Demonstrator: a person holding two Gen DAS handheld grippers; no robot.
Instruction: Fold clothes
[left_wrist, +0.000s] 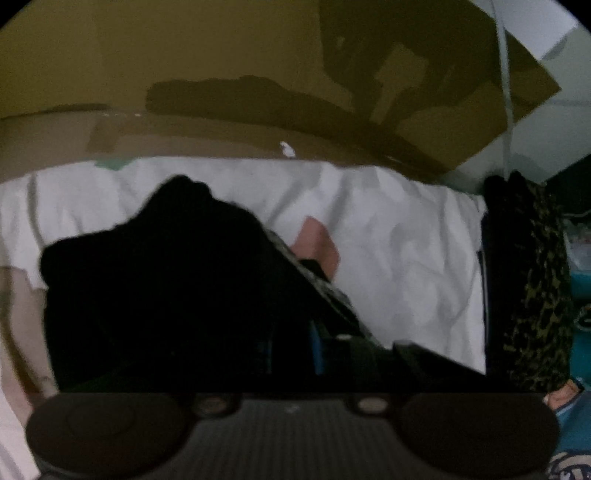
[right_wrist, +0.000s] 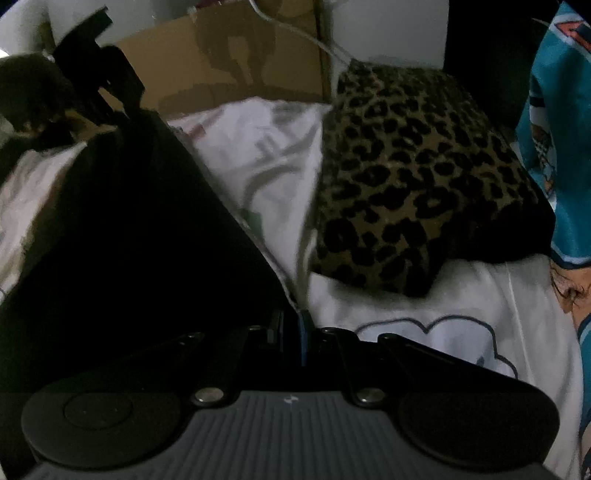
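- While both views centre on the black garment (right_wrist: 122, 236), only the right wrist view shows the right gripper (right_wrist: 295, 328) clenched on its edge at lower centre, and the other gripper (right_wrist: 99, 74) at upper left.
- The left gripper (left_wrist: 295, 343) is buried in black cloth in its own view; I cannot tell its grip.
- The leopard-print pillow (right_wrist: 417, 177) fills the right wrist view's right half, but is a dark strip at the left view's right edge.
- White bedding (left_wrist: 406, 251) lies beneath.

Open white sheet (right_wrist: 266, 155) between black garment (right_wrist: 129, 240) and leopard-print cushion (right_wrist: 417, 177).
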